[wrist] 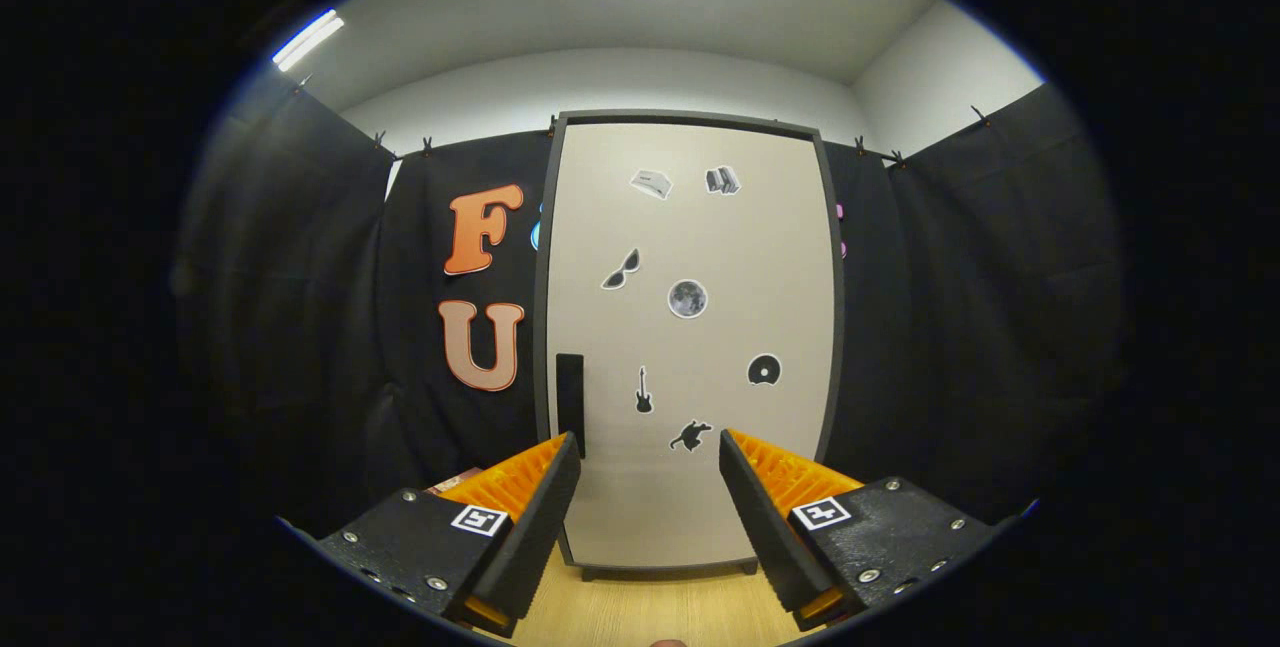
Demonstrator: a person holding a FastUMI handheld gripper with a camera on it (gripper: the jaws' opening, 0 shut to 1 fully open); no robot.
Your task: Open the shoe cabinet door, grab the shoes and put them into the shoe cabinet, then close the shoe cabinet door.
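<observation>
The shoe cabinet (690, 227) stands straight ahead, a tall pale door in a dark frame, shut, with several small stickers on it. Its black vertical handle (569, 402) sits low on the door's left edge, just above my left fingertip. My gripper (648, 447) is open, its two fingers spread wide and level, with the lower part of the door seen between them and nothing held. A brownish object (455, 480) peeks out beside the left finger; I cannot tell what it is.
A light wooden floor (650, 607) runs from under the fingers to the cabinet's foot. Black cloth walls (980, 307) close in on both sides of the cabinet. White ceiling with strip lights (306, 37) overhead.
</observation>
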